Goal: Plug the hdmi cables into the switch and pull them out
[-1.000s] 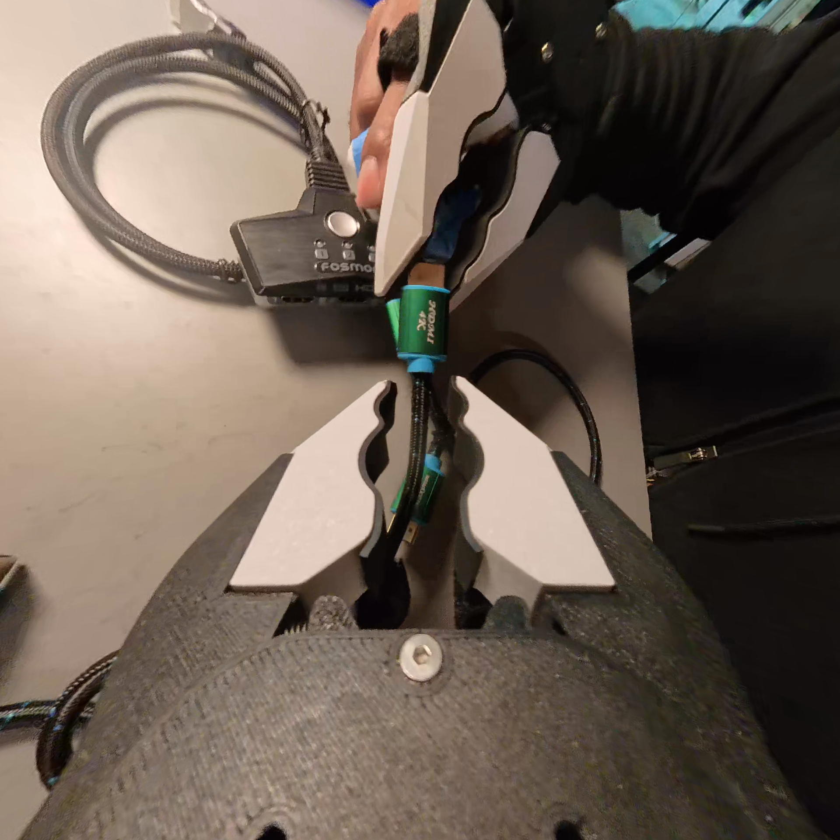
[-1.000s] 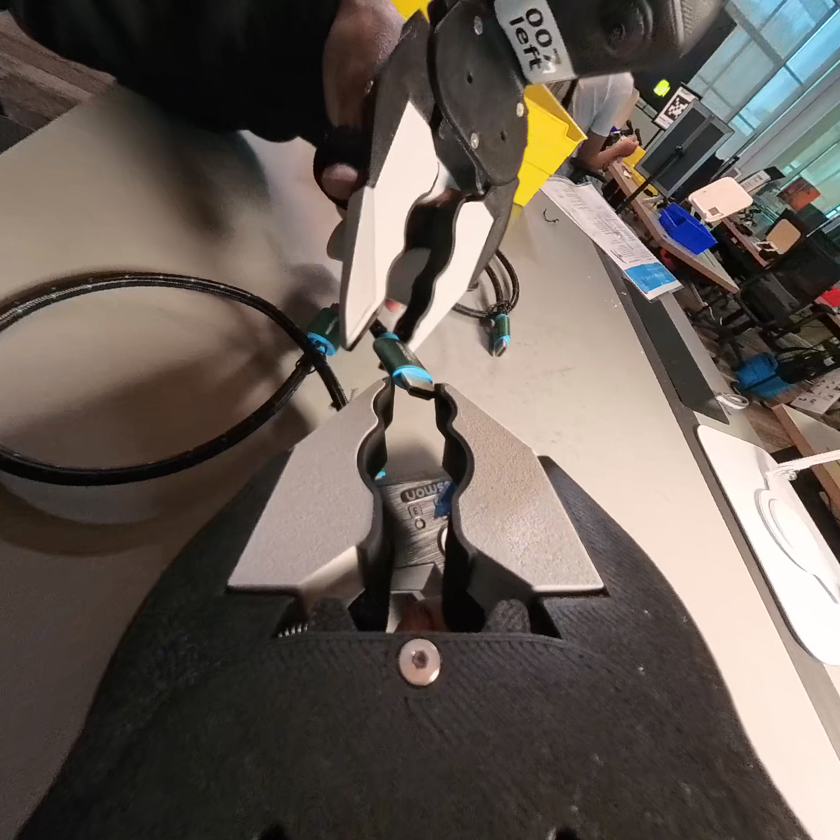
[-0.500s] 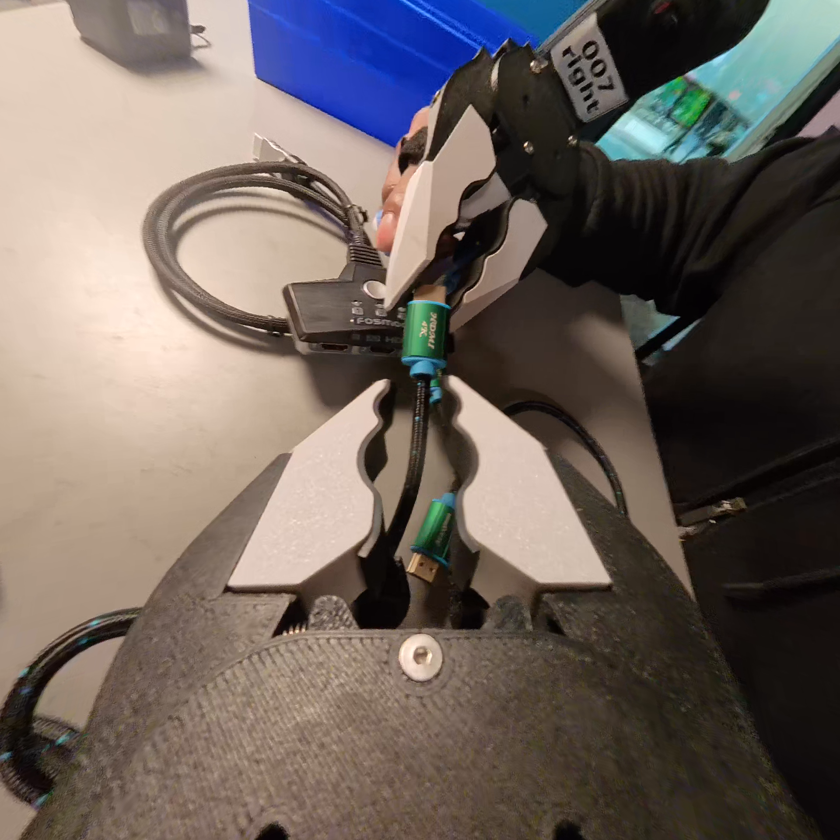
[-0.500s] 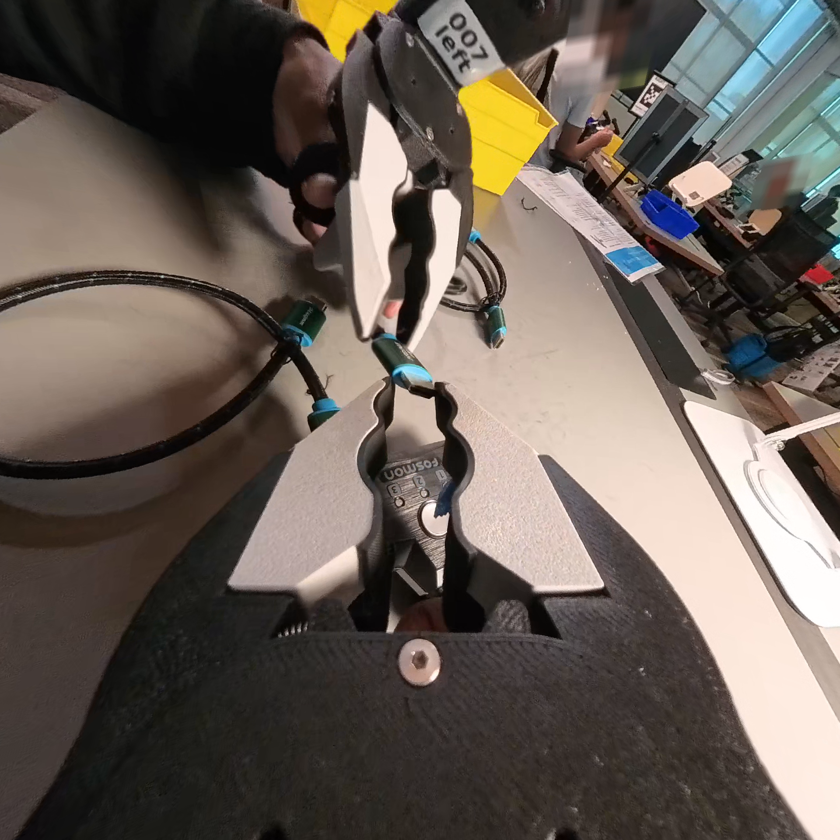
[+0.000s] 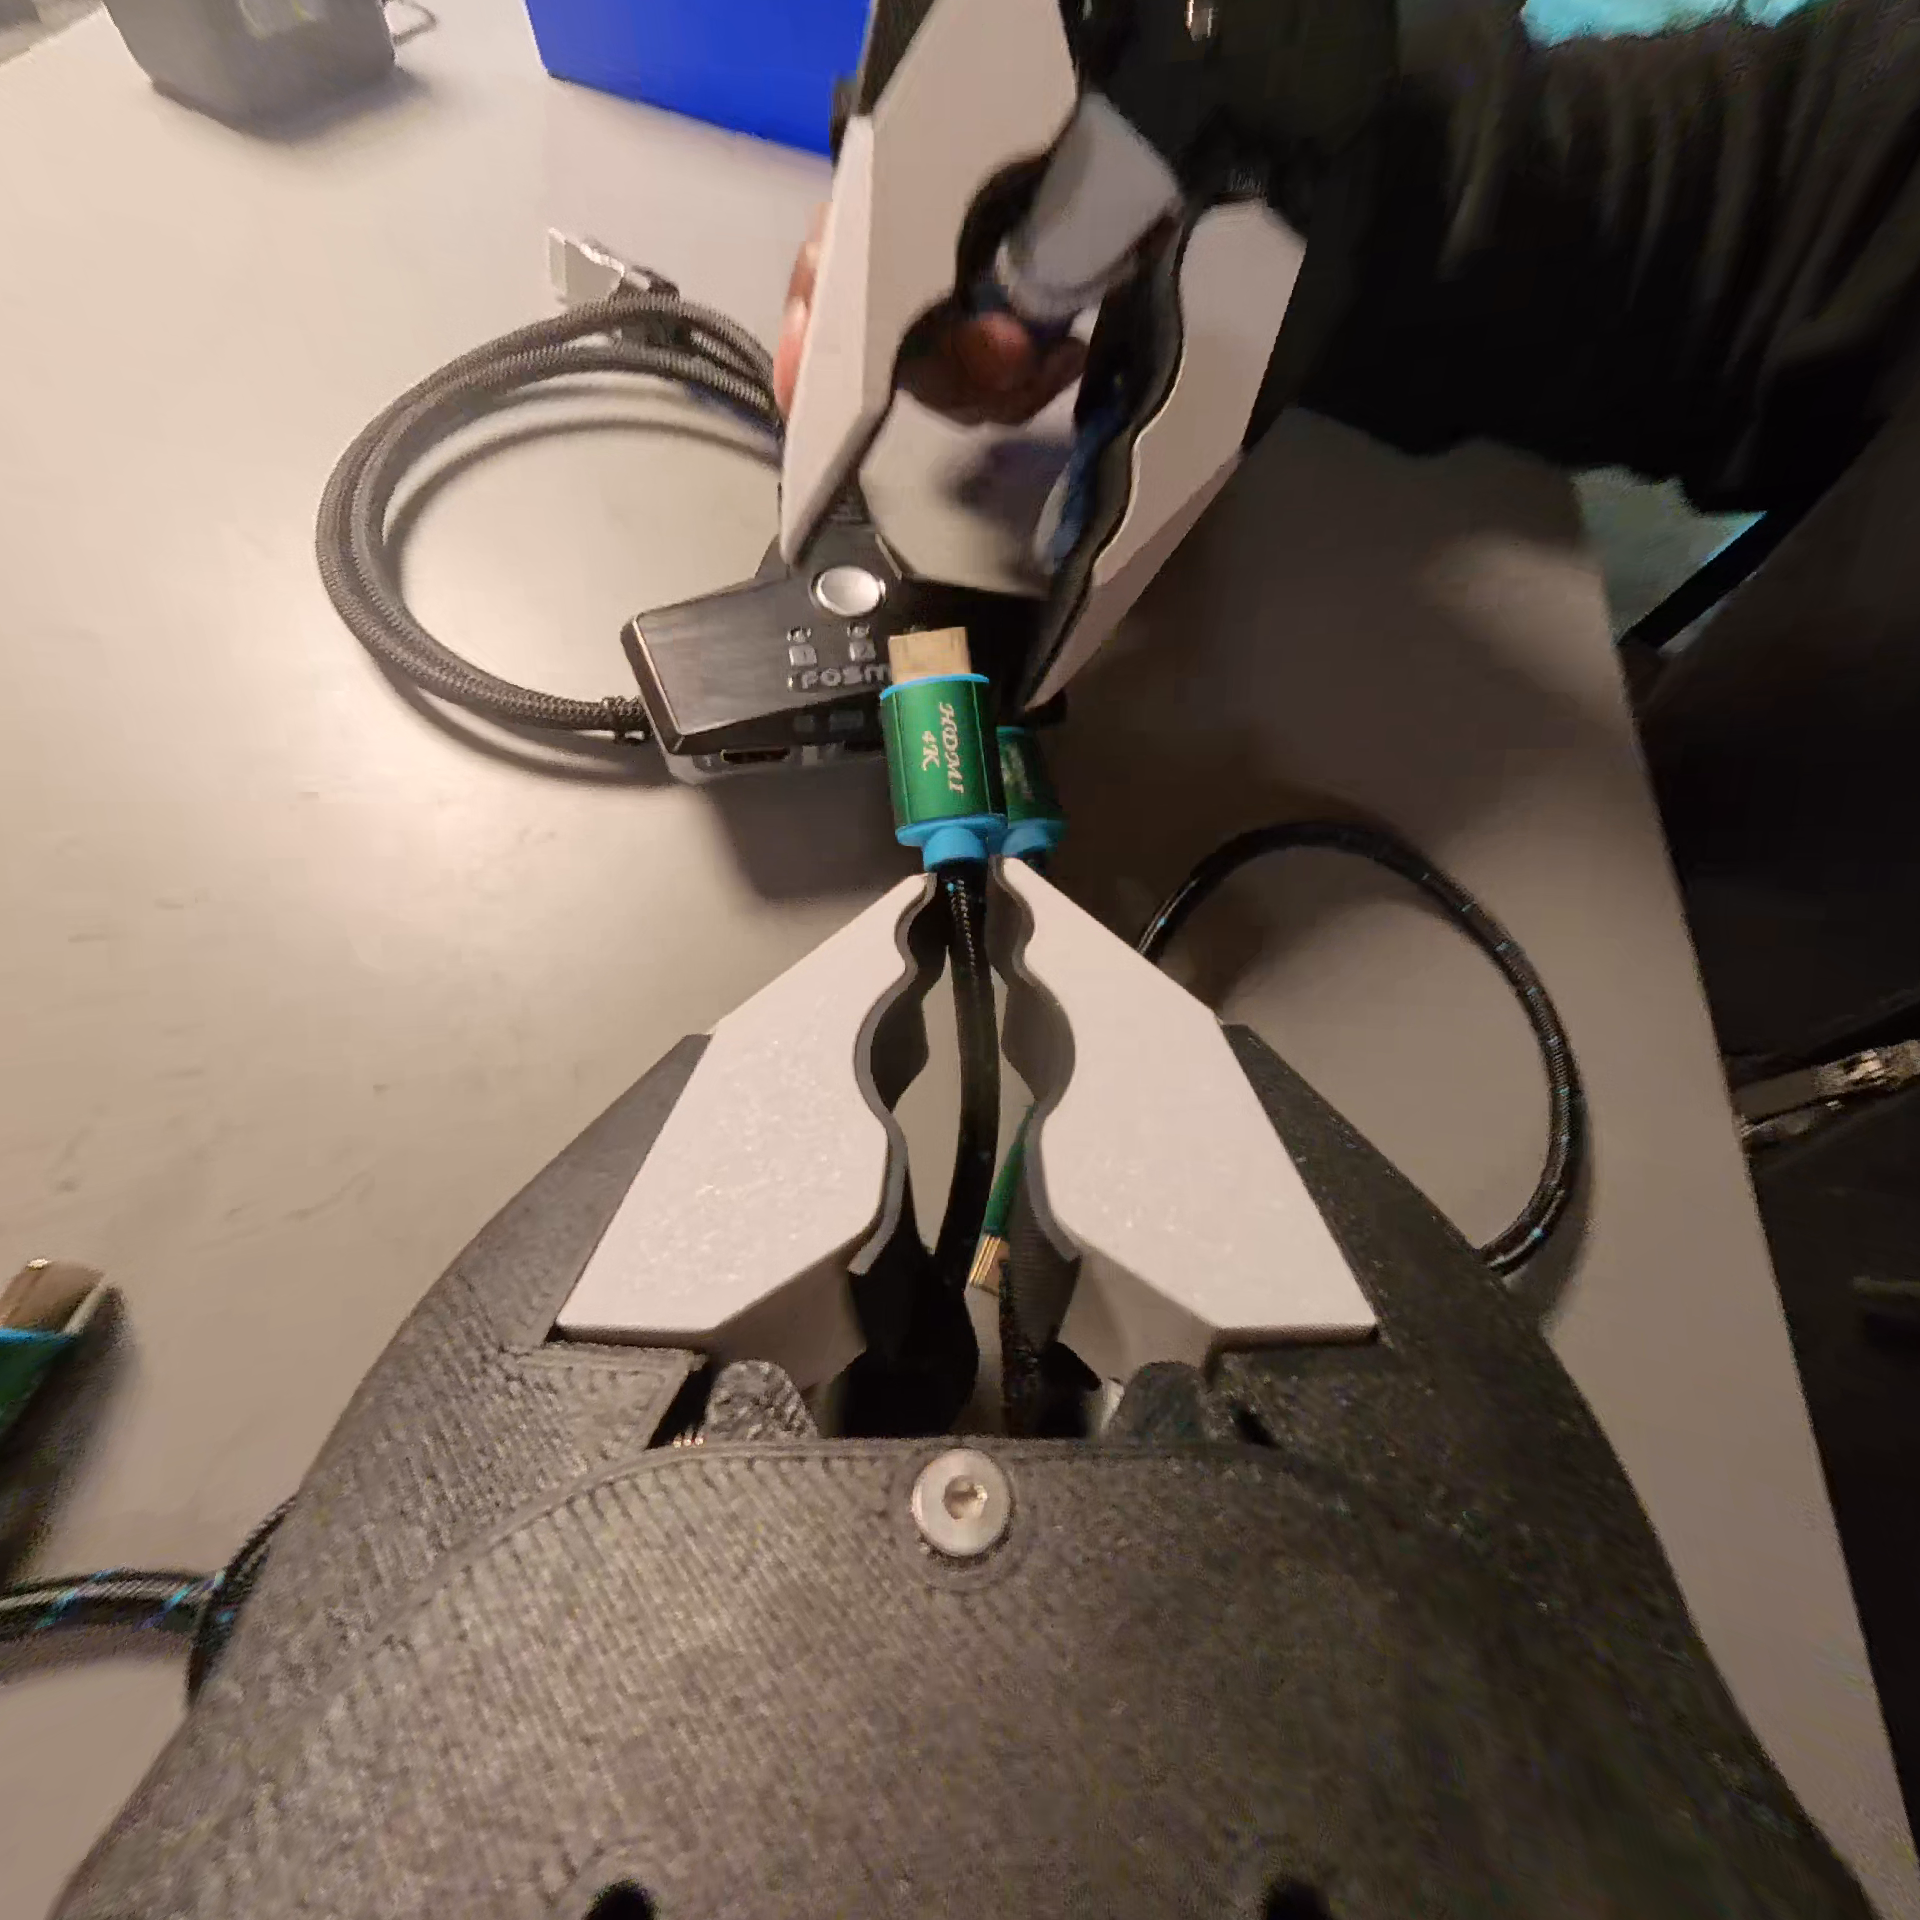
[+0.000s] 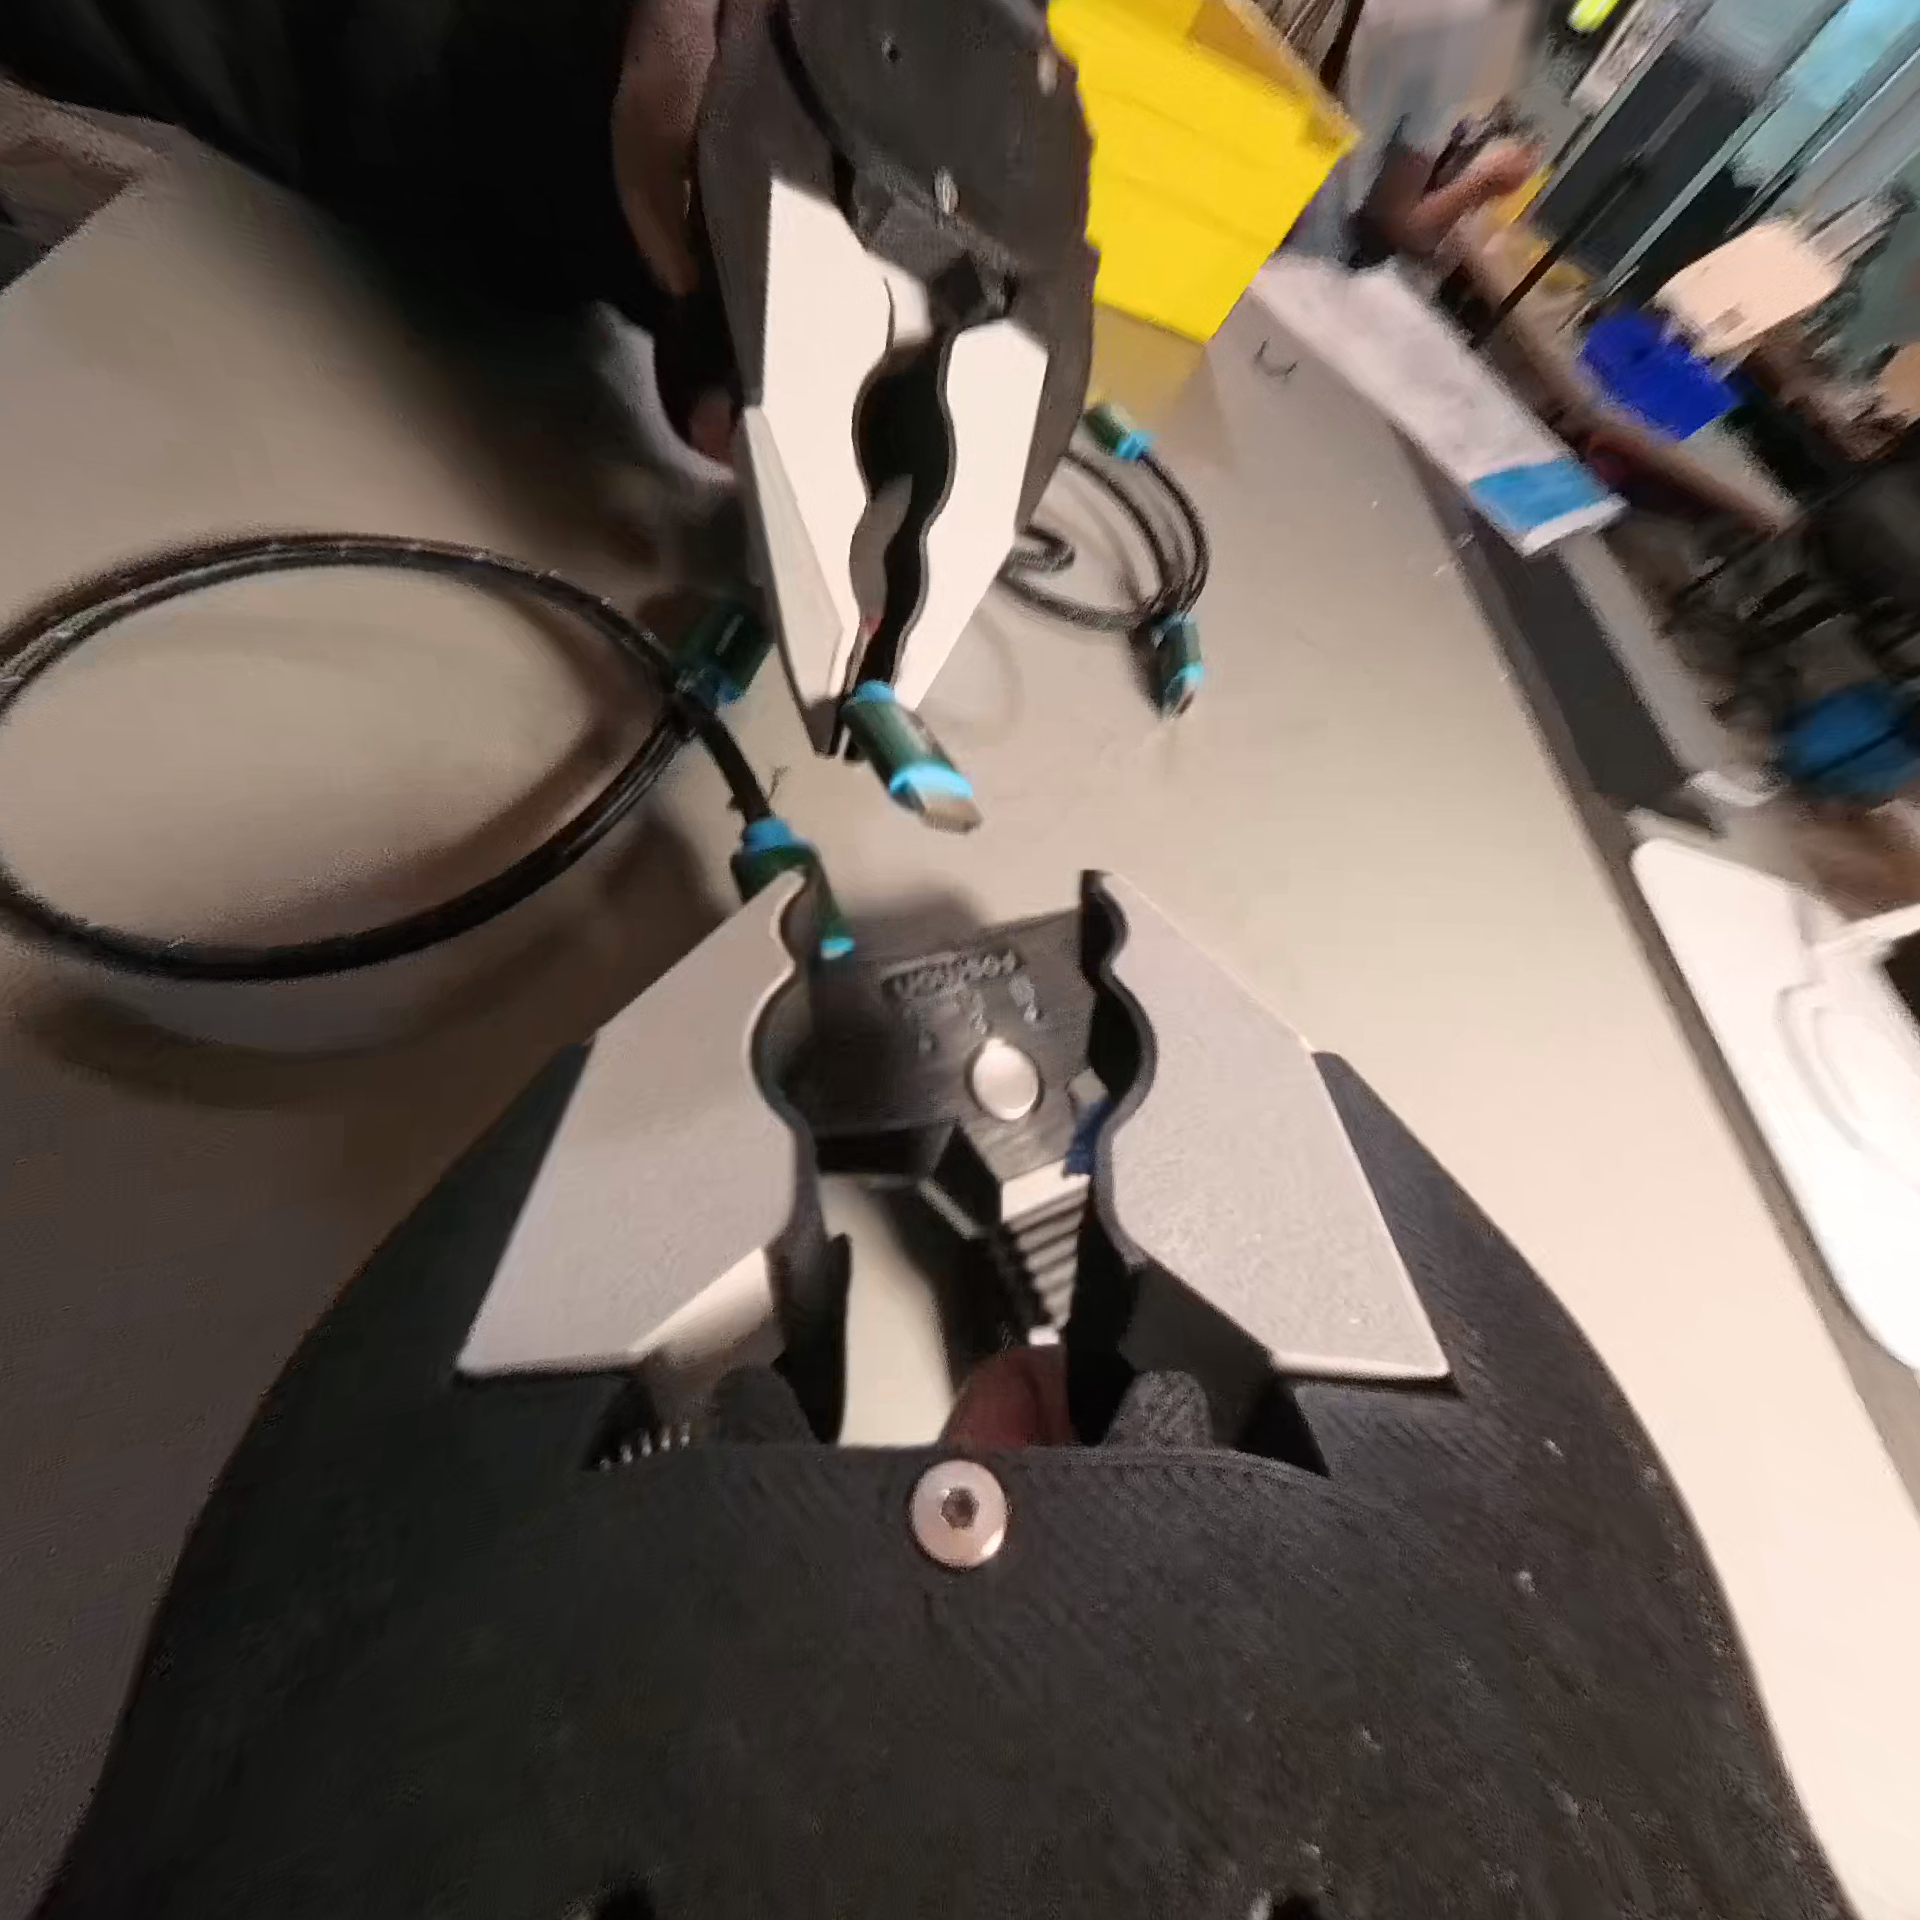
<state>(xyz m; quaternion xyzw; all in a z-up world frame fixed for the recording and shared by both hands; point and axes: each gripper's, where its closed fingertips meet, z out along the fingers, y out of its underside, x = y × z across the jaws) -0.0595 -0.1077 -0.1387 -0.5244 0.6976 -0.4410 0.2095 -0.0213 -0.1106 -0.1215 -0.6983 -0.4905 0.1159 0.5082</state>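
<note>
My left gripper (image 5: 961,883) is shut on the black braided HDMI cable (image 5: 971,997) just behind its green plug (image 5: 940,753). The plug's gold tip points up and is free in the air, just in front of the black switch (image 5: 727,665) on the table. It also shows in the right wrist view (image 6: 904,753), under the left gripper (image 6: 868,707). My right gripper (image 6: 945,894) is open with the switch (image 6: 966,1023) between its fingers and holds nothing. It shows in the left wrist view (image 5: 920,618) over the switch. A second green plug (image 5: 1029,795) sits at the switch's front face.
The switch's grey braided cable (image 5: 416,540) coils at the left. A blue bin (image 5: 707,73) and a grey box (image 5: 260,52) stand behind. Another plug (image 5: 36,1340) lies at the left edge. A black cable loop (image 6: 312,748), a cable coil (image 6: 1132,561) and a yellow bin (image 6: 1174,177) are nearby. About 5 cm separates my left fingertips from my right.
My right gripper held the green plug's front end and has opened and let it go. My left gripper closed on the cable behind the plug, and the gold tip now shows bare.
</note>
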